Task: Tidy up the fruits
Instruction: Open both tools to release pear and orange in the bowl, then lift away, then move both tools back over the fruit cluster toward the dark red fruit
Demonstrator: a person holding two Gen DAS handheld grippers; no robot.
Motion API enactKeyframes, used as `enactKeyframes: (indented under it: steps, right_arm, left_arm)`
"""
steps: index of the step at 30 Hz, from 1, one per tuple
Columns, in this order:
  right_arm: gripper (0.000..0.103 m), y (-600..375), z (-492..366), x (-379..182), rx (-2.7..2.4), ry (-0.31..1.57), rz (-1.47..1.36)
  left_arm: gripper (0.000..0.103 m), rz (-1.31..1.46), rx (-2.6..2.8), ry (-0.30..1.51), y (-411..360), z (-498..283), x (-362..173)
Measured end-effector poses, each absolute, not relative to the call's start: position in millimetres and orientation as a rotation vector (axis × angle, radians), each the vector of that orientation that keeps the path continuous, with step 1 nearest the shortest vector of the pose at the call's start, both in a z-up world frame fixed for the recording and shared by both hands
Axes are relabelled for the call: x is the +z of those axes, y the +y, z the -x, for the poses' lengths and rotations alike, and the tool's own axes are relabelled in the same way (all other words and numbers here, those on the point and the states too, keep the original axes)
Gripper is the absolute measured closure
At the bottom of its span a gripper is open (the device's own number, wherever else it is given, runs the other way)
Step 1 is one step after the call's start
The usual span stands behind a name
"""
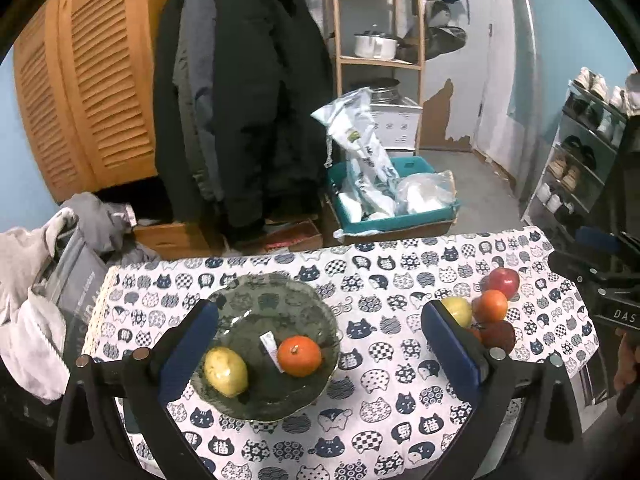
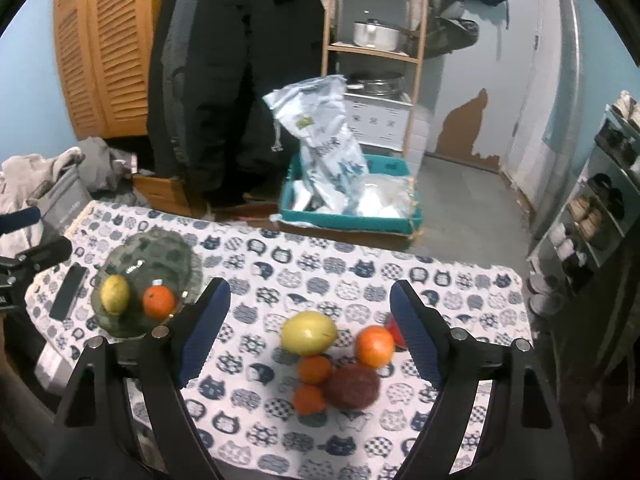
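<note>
Blue-padded jaws on your left gripper (image 1: 320, 344) stand wide with nothing between the pads; the right gripper (image 2: 310, 332) is likewise spread wide and grips nothing.

Risks from here:
- The loose fruit pile (image 2: 336, 360) lies bunched and touching on the cat-print tablecloth (image 2: 320, 272). Closing on one piece may nudge its neighbours, and round fruit is likely to roll toward the table edge.
- The dark glass bowl with the scalloped rim (image 1: 320, 304) looks shallow. A fruit dropped from height could bounce out or knock those already inside.
- The black phone (image 2: 69, 292) lies just beside the bowl; a wide swing could strike it.

Containers:
- The bowl holds a yellow-green oval fruit (image 1: 226, 371) and an orange mandarin (image 1: 299, 355), side by side, with a small white tag between them.
- The pile on the cloth comprises a yellow citrus (image 2: 308, 332), three orange fruits, a dark red fruit (image 2: 352, 386) and a red apple (image 1: 503, 282), all still outside the bowl.
</note>
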State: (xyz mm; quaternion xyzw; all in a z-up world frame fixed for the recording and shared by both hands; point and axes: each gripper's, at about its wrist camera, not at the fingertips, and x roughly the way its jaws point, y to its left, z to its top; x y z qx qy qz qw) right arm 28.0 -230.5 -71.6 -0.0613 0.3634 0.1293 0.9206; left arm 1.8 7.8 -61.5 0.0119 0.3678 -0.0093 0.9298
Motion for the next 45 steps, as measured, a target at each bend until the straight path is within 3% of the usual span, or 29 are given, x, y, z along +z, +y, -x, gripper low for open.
enactKeyframes:
  steps: [17, 45]
  right_arm:
    - [0.021, -276.4, -37.4, -104.0, 0.192, 0.831, 0.095]
    - [0.021, -289.6, -67.7, -247.2, 0.193, 1.200, 0.101]
  left_arm:
    - [0.001, -0.076, -0.075, 0.823, -40.5, -21.4, -84.7]
    - [0.001, -0.145, -0.103, 1.028, -78.3, -55.8, -194.1]
